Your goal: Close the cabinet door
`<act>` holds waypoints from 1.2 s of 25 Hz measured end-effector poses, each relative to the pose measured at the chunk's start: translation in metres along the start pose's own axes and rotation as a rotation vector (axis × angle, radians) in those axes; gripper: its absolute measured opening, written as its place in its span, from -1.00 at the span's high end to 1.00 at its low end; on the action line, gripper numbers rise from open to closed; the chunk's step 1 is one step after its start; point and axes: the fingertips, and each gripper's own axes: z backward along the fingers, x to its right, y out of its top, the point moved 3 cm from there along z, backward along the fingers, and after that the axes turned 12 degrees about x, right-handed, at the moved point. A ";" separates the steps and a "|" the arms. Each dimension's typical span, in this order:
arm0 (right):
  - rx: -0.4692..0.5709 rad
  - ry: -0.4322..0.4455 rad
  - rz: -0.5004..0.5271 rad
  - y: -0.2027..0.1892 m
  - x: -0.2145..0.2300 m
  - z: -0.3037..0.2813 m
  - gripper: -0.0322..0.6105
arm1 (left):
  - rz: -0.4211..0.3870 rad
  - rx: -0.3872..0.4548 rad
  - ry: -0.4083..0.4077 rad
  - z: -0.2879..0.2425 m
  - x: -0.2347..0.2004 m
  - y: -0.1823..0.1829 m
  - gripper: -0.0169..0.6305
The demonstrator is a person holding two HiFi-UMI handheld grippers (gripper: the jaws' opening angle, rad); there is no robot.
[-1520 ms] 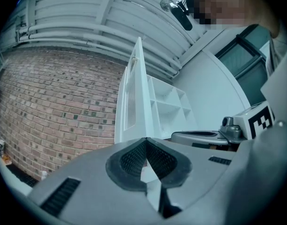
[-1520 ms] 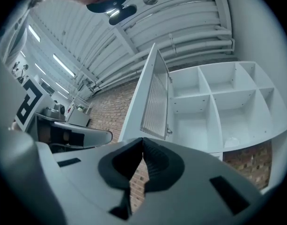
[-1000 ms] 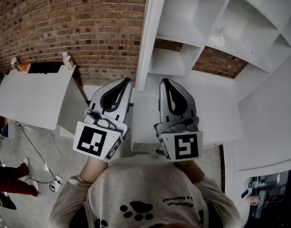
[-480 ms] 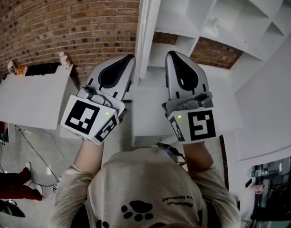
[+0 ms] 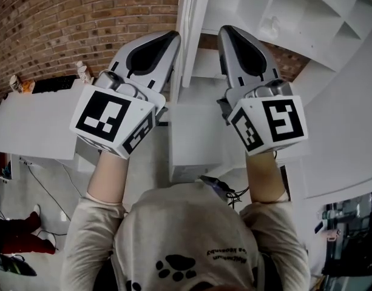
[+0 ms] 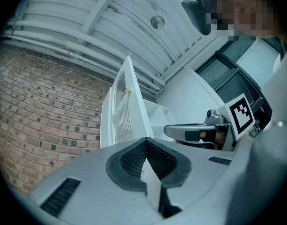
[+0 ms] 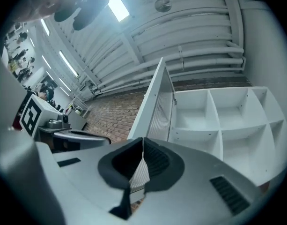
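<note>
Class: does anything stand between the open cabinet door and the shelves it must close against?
Only the right gripper, shut and empty, on the shelf side of the cabinet door; nothing else visible blocks the shelves.

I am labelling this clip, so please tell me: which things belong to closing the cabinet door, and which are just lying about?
Job: cabinet door, open; cabinet; left gripper; right gripper, both shut.
Lying about: white table; small figure on it.
</note>
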 end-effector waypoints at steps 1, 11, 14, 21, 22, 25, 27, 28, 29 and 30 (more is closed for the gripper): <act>0.001 -0.001 -0.019 0.003 0.002 -0.001 0.86 | -0.001 0.003 -0.003 -0.002 -0.001 0.002 0.92; -0.004 0.041 -0.027 0.030 -0.004 -0.019 0.56 | -0.034 0.018 -0.014 -0.016 -0.009 0.015 0.92; -0.020 0.066 -0.060 0.026 -0.010 -0.030 0.48 | -0.039 0.012 -0.016 -0.019 -0.010 0.014 0.92; -0.057 0.065 -0.087 0.029 -0.017 -0.050 0.26 | -0.036 -0.005 -0.013 -0.017 -0.015 0.014 0.92; -0.063 0.065 -0.085 0.029 -0.018 -0.051 0.26 | -0.035 -0.005 -0.014 -0.017 -0.015 0.014 0.92; -0.082 0.045 -0.073 0.026 -0.019 -0.055 0.26 | -0.027 0.000 -0.022 -0.016 -0.015 0.013 0.92; -0.088 0.008 -0.056 0.023 -0.017 -0.057 0.26 | -0.018 0.003 -0.032 -0.016 -0.015 0.012 0.92; -0.093 -0.008 -0.049 0.022 -0.016 -0.059 0.26 | -0.013 0.003 -0.036 -0.016 -0.015 0.011 0.92; -0.101 -0.017 -0.045 0.019 -0.016 -0.061 0.26 | -0.010 0.002 -0.040 -0.017 -0.015 0.009 0.92; -0.112 -0.023 -0.043 0.016 -0.015 -0.064 0.26 | -0.006 0.001 -0.044 -0.018 -0.014 0.008 0.92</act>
